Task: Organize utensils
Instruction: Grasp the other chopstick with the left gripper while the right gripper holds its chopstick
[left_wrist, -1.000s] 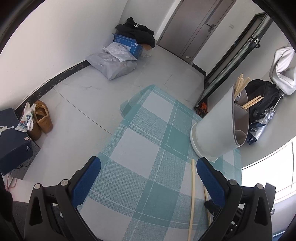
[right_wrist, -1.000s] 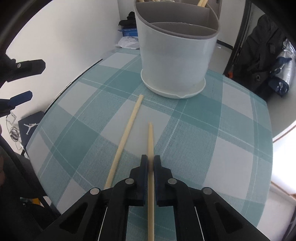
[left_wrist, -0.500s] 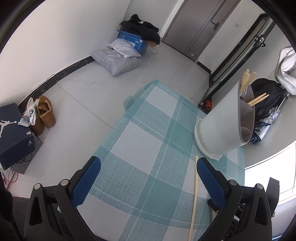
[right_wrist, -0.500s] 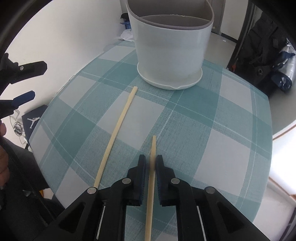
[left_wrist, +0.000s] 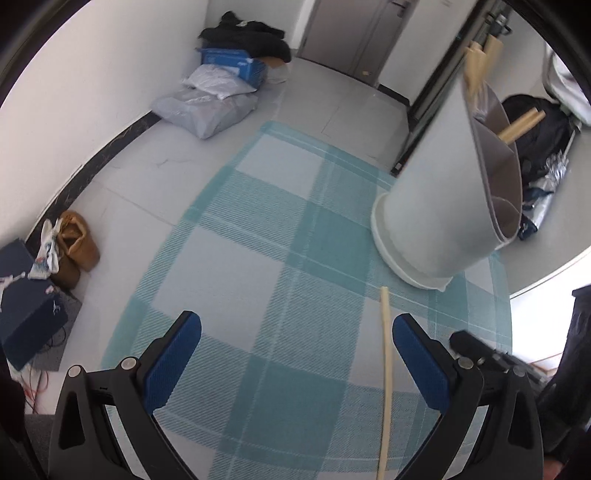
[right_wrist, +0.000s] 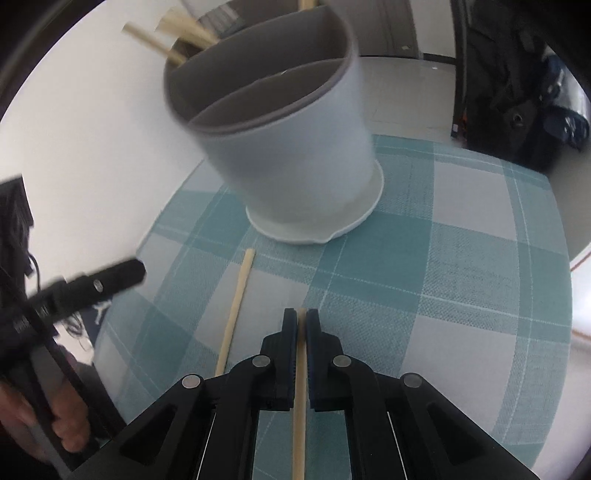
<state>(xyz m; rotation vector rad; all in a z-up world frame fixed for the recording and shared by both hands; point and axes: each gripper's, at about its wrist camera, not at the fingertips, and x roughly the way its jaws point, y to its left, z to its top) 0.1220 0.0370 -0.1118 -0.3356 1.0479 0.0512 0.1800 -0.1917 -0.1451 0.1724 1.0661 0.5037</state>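
1. On the checked tabletop (right_wrist: 480, 295), toward its far edge, stands the white utensil holder (right_wrist: 295, 162), a divided tub on a saucer-like base; several chopsticks already poke out of its far compartment, and the near compartments look empty.
2. The right gripper (right_wrist: 302, 321) has its jaws pressed together on a chopstick (right_wrist: 300, 387), which runs lengthwise between the pads and back toward the camera; its tip barely clears the fingertips, pointing at the holder.
3. The jaws have just been closing, with that stick between them.
4. A second chopstick (right_wrist: 236, 306) lies flat on the cloth just to the left of the held one, its far end near the holder's base, its long axis running from the near edge toward the holder.
5. The left gripper (left_wrist: 295, 354) hovers with its jaws spread wide and nothing between the pads; the loose chopstick (left_wrist: 386, 369) lies just inside its right finger (left_wrist: 417, 358).
6. The relation that matters, as I judge it: the holder is straight ahead of and above the right gripper's tip, so the held stick would need lifting and tipping upright to drop in. The loose stick is nearer the left hand.
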